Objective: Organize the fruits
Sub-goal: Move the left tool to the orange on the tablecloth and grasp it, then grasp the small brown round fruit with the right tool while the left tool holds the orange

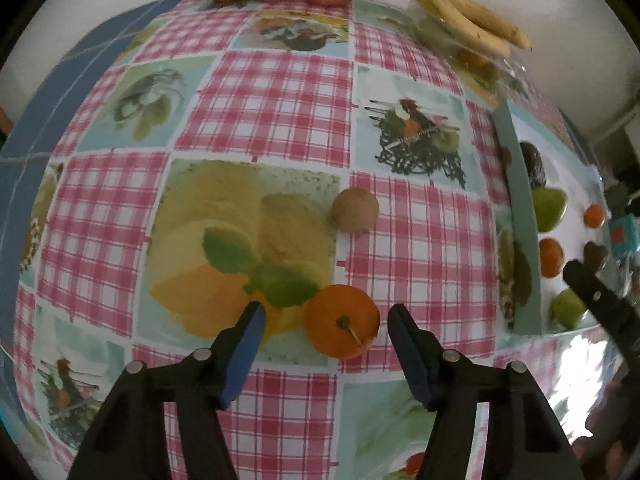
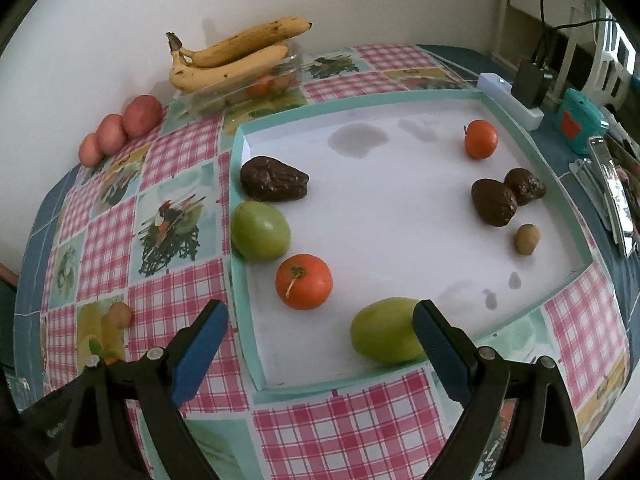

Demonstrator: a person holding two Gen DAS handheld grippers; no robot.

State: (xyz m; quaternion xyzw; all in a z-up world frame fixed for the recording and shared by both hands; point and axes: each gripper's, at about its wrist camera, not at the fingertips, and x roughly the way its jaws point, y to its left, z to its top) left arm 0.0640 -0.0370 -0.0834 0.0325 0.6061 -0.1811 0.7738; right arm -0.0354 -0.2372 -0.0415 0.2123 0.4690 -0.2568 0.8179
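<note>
The orange fruit (image 1: 341, 321) lies on the tablecloth (image 1: 280, 92) between the open, empty left tongs (image 1: 325, 320), nearer the right-hand pad, stem upward, no long axis; the right tongs (image 2: 320, 326), open and empty, hang over the tray (image 2: 236, 216) corner.

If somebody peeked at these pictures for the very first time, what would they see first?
Probably the bright orange fruit lying on the checkered tablecloth, right between the open jaws of the left gripper, which do not touch it. Next, the shallow white tray with the teal rim, holding green, orange and dark brown fruits. At the far edge by the wall, yellow bananas rest on a clear container.
</note>
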